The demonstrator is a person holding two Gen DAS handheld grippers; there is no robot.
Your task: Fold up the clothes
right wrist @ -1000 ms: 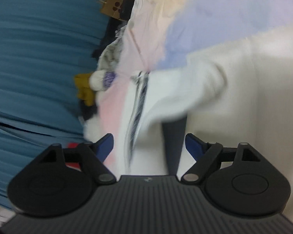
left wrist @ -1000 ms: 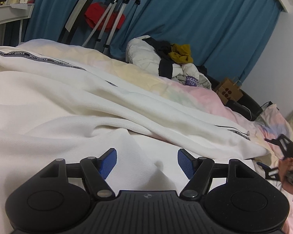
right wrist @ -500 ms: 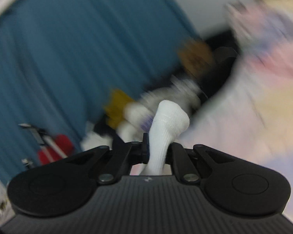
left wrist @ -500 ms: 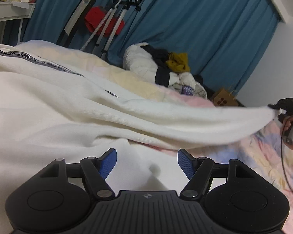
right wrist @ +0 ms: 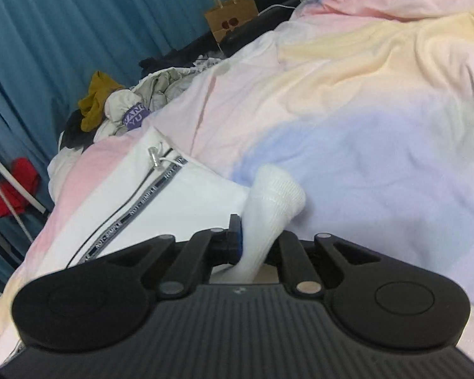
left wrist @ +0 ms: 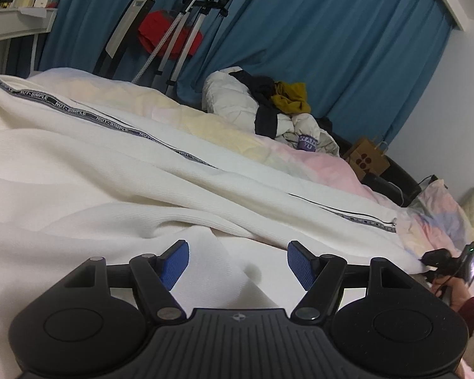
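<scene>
Change: a second ago the right gripper point(right wrist: 252, 246) stood wide over the garment's edge; it has since clamped shut on a bunched white cuff point(right wrist: 273, 195), was seen half a second ago stretching that sleeve out in mid-air, and is now back low over the bed.
Left gripper point(left wrist: 237, 263): unmoved across all three moments, blue pads point(left wrist: 173, 263) spread wide with nothing between them, hovering just above the cloth.
Garment: a white knit zip jacket point(left wrist: 79, 189) lies spread across the bed, a dark printed tape point(left wrist: 110, 120) running along its zipper edge toward the zipper pull point(right wrist: 154, 157).
Garment and left jaws: a soft fold of the jacket sits below and between the open pads; whether it touches them cannot be told.
Garment and right jaws: the cuff pokes up and forward from between the pressed-together pads, the sleeve trailing back to the jacket body on the left of the right wrist view.
Right hand point(left wrist: 452, 287): seen in the left wrist view at the far right, gripping the handle at the sleeve's end.
Bed: a pastel duvet point(right wrist: 363, 110) in pink, yellow and lilac lies under the jacket.
Background: a heap of clothes point(left wrist: 268, 107) near teal curtains point(left wrist: 331, 47), a brown paper bag point(right wrist: 230, 19) beside them.
</scene>
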